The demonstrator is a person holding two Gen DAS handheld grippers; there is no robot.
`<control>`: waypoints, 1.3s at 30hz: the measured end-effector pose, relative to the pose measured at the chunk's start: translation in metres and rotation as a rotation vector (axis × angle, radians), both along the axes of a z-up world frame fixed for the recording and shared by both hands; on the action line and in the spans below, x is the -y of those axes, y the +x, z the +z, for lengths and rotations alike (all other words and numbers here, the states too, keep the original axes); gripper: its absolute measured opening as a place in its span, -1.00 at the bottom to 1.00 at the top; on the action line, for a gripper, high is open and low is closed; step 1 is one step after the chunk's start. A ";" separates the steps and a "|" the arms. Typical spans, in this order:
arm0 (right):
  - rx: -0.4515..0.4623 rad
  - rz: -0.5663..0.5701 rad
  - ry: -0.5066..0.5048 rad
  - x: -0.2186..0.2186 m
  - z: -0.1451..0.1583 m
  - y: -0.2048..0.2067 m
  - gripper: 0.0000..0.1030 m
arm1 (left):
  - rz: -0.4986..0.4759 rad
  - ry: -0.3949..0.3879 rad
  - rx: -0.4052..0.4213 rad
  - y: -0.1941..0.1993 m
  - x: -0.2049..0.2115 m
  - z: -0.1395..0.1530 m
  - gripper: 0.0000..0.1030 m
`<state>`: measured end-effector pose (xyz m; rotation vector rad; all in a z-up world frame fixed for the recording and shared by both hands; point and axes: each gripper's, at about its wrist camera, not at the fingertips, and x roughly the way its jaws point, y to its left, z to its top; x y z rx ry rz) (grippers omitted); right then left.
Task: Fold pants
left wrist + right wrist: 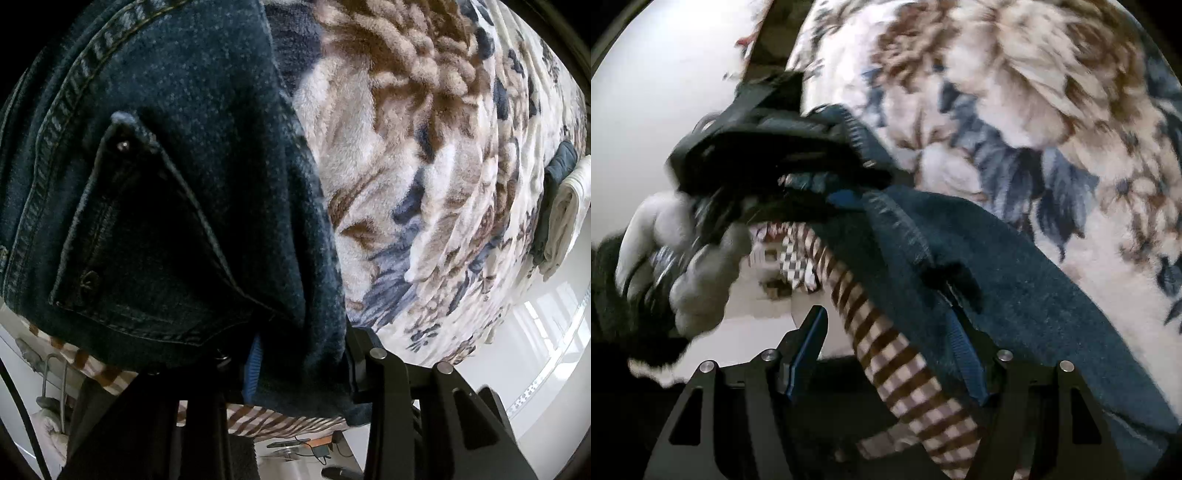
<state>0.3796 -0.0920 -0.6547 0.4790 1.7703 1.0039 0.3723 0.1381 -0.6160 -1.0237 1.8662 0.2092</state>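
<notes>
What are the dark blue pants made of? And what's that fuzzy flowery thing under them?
The pants look like denim: a dark blue, matte, coarse weave with thick tan stitching along the seams and a small metal rivet at the pocket corner. The flowery blanket looks like soft fleece or plush: its surface is fuzzy, with a printed brown, cream and grey-blue flower pattern. Which fibre it is can't be told.

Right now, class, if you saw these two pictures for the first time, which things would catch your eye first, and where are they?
First, the dark denim jeans, filling the left of the left wrist view, with the left gripper clamped on their lower edge. Behind them spreads a fluffy floral blanket in cream, brown and grey-blue. In the right wrist view, the right gripper stands wide, denim draped over one finger.
</notes>
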 end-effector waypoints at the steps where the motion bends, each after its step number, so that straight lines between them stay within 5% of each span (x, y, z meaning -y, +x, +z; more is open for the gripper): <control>1: -0.032 -0.048 0.011 0.003 -0.007 0.003 0.35 | -0.002 0.000 0.000 0.000 0.000 0.000 -0.39; 6: -0.362 -0.422 0.269 0.026 -0.050 0.019 0.36 | -0.002 0.000 0.005 -0.001 -0.001 0.001 -0.39; 13: -0.586 -0.636 0.240 0.031 -0.103 0.015 0.35 | 0.012 -0.006 0.007 -0.002 -0.003 -0.001 -0.38; 17: -0.583 -0.715 0.299 0.060 -0.088 0.030 -0.41 | 0.066 -0.018 0.024 0.001 -0.013 -0.001 -0.24; 20: -0.512 -0.663 0.233 0.067 -0.075 0.043 -0.41 | 0.072 -0.014 0.032 0.008 -0.017 0.000 -0.23; 23: -0.537 -0.531 0.170 0.051 -0.079 0.050 -0.38 | 0.076 -0.023 0.035 0.008 -0.018 0.000 -0.23; 24: -0.545 -0.492 0.164 0.043 -0.082 0.053 -0.31 | 0.074 -0.028 0.050 0.007 -0.018 0.004 -0.22; 26: -0.567 -0.447 0.173 0.029 -0.085 0.055 0.18 | 0.061 -0.028 0.070 0.008 -0.018 0.011 -0.21; 28: -0.589 -0.405 0.176 0.010 -0.090 0.059 0.48 | 0.035 -0.026 0.107 0.011 -0.017 0.023 -0.09; 32: -0.569 -0.253 0.019 -0.025 -0.101 0.071 0.52 | -0.048 0.034 0.196 0.015 -0.020 0.048 -0.04; 34: -0.558 -0.238 -0.042 -0.030 -0.101 0.079 0.38 | -0.111 0.105 0.238 0.014 -0.024 0.055 -0.04; 37: -0.514 -0.286 -0.073 -0.011 -0.086 0.104 -0.41 | -0.185 0.203 0.215 0.003 -0.036 0.041 -0.04; 39: -0.514 -0.373 -0.062 0.013 -0.080 0.120 -0.47 | -0.157 0.180 0.186 -0.006 -0.046 0.023 -0.05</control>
